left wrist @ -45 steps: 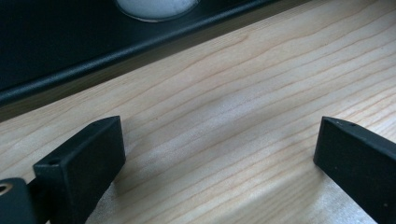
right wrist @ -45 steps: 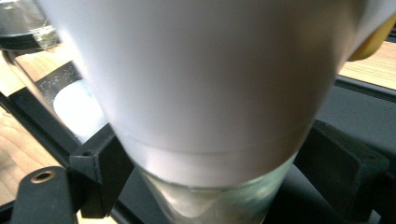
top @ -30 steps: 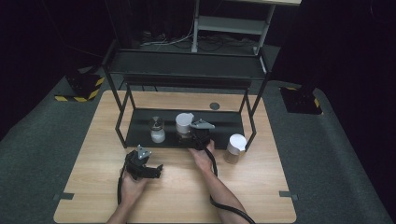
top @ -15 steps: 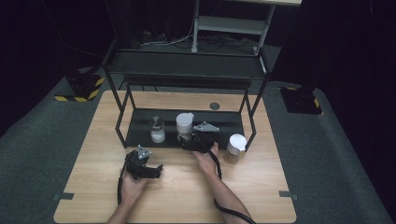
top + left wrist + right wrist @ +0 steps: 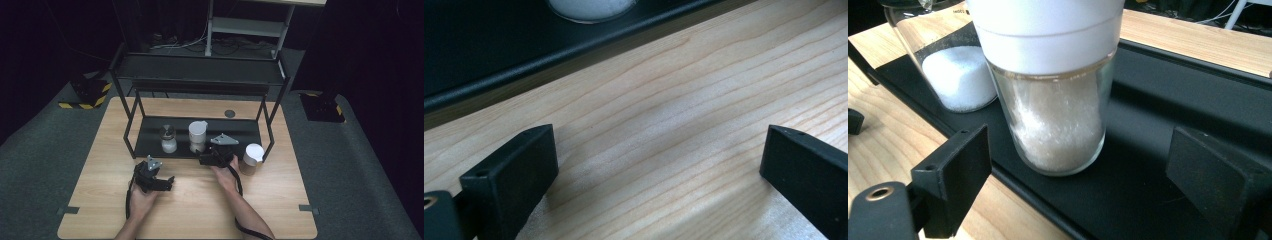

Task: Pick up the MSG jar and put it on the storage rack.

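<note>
A glass jar with a white lid (image 5: 1058, 100) and pale granules inside stands on the black lower shelf (image 5: 1148, 125) of a rack. My right gripper (image 5: 1080, 150) is open at the shelf's front edge; the jar stands just ahead, between the lines of the jaws, and neither jaw touches it. In the high view the right gripper (image 5: 205, 156) sits just in front of that jar (image 5: 198, 135). My left gripper (image 5: 162, 181) rests low over the wooden table, left of centre. In its own view the left gripper (image 5: 658, 142) is open with bare wood between the jaws.
A second glass jar with white powder (image 5: 168, 139) stands on the shelf to the left of the first. Another white-lidded jar (image 5: 252, 158) stands on the table by the rack's right front leg (image 5: 270, 140). The rack's upper shelf (image 5: 200, 70) overhangs the lower one.
My right gripper has shifted a little along the shelf's front edge, closer to the white-lidded jar. The left gripper has stayed put.
</note>
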